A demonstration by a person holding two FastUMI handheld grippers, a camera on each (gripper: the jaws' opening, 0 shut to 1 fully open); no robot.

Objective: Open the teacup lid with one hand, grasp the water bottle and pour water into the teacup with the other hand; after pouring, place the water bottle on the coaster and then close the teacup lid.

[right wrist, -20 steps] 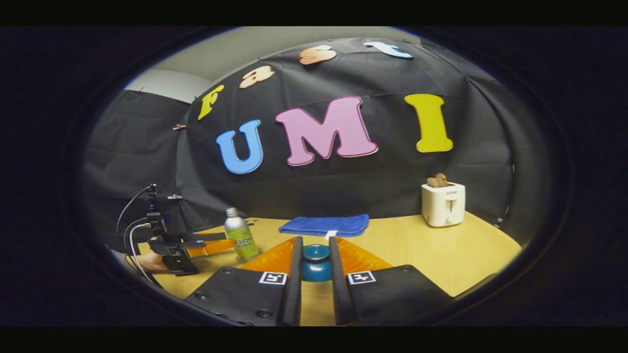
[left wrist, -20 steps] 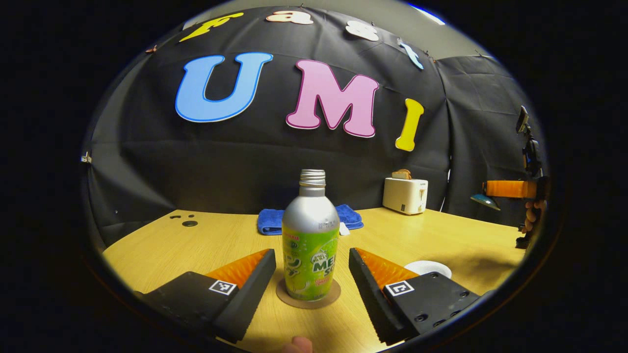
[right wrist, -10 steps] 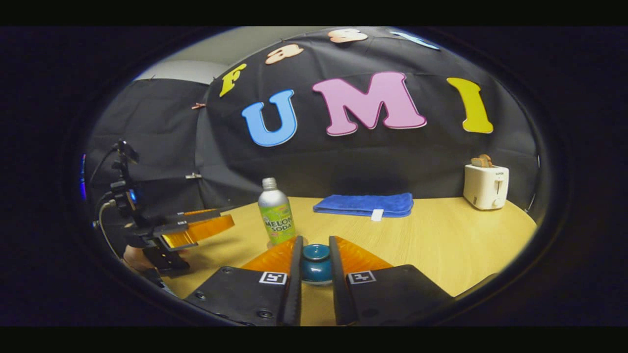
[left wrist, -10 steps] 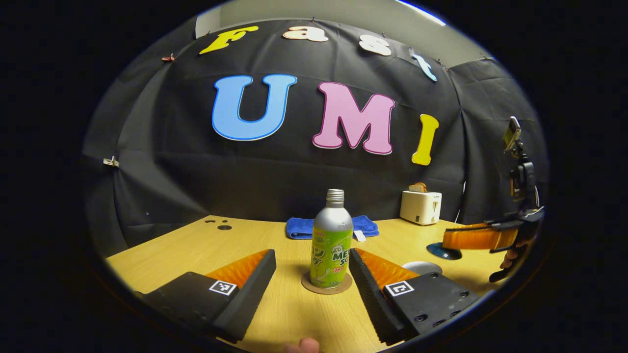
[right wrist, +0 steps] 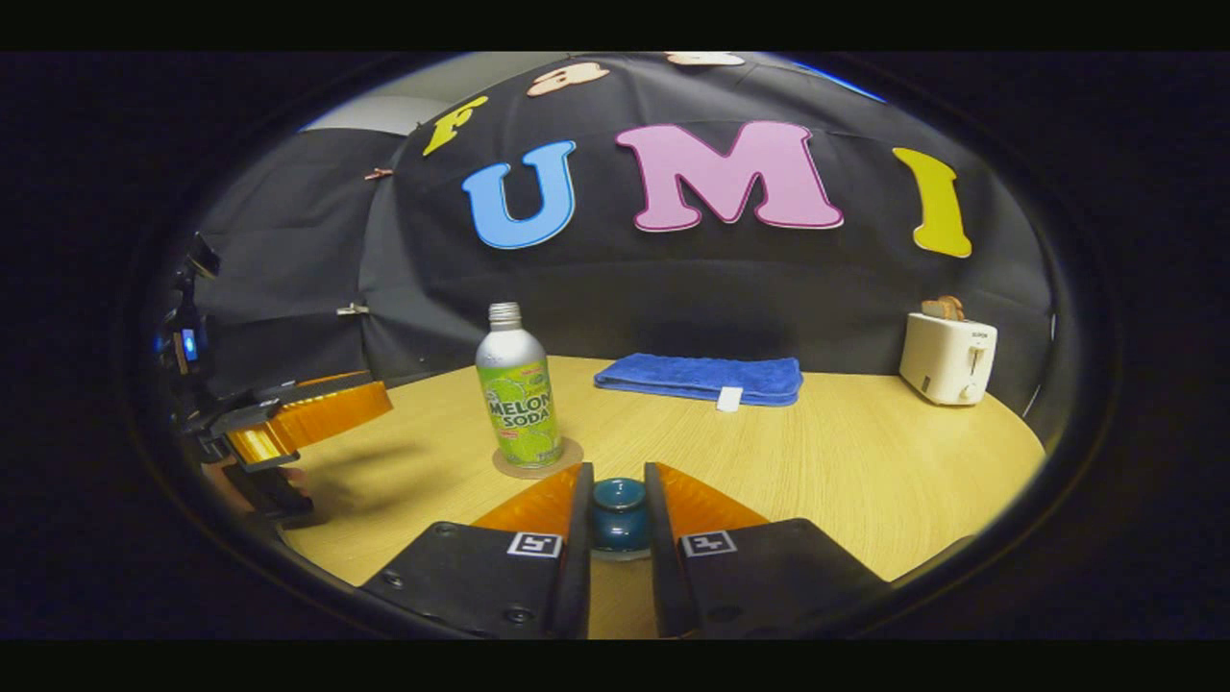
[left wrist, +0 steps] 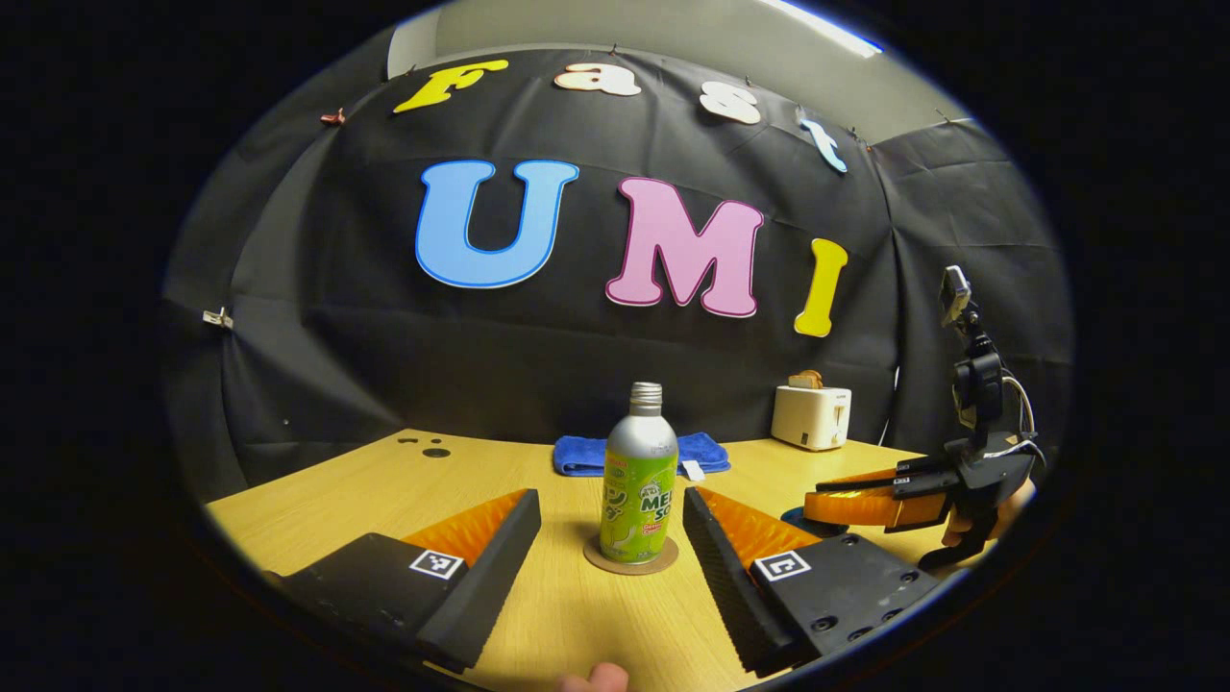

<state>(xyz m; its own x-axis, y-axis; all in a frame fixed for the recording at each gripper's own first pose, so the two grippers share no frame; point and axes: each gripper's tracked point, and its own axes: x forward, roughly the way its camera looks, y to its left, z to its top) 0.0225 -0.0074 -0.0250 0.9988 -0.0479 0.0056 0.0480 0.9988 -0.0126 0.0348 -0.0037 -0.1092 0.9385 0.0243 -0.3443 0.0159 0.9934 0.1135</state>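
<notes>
Water bottle (right wrist: 520, 401) on coaster (right wrist: 538, 459) reads "MELON SODA".

Dim booth, lit from a ceiling strip at 1 o'clock. Soft shadows on table (right wrist: 865, 481). Sharp centre; heavy fisheye bending toward edges.
</notes>
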